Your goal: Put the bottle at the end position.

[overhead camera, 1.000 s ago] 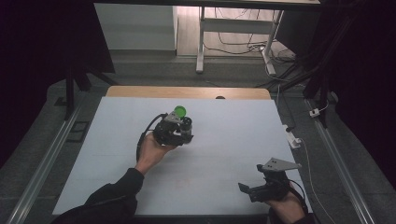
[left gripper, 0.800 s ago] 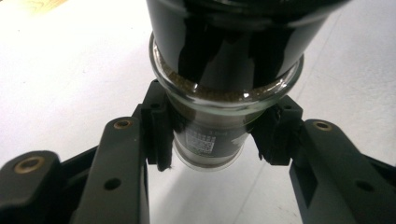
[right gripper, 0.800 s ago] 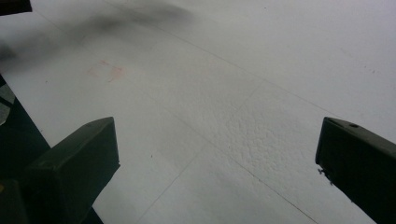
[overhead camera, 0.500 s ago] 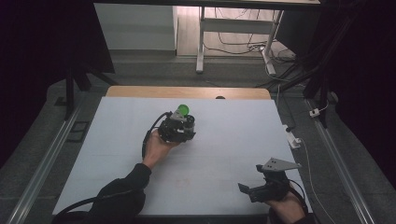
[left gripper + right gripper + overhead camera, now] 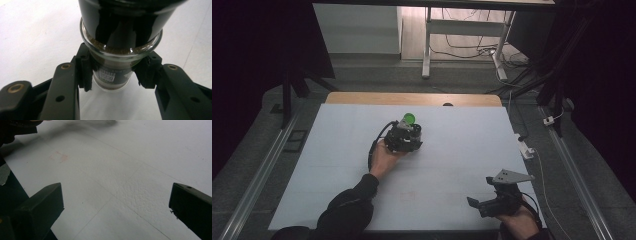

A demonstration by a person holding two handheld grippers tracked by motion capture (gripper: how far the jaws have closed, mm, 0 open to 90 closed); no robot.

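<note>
Lab: white-covered table (image 5: 452, 165), dark curtains, floor cables (image 5: 472, 47).

White table (image 5: 337, 165), dark floor (image 5: 252, 165) — metal desk legs (image 5: 427, 45)

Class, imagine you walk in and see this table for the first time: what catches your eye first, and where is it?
The bright green cap stands out first, near the middle of the white table, at the far end of the left gripper. In the left gripper view the jaws are shut on a dark glass jar, with a barcode label on its narrow part. The right gripper waits at the near right edge, jaws open over bare table.
</note>
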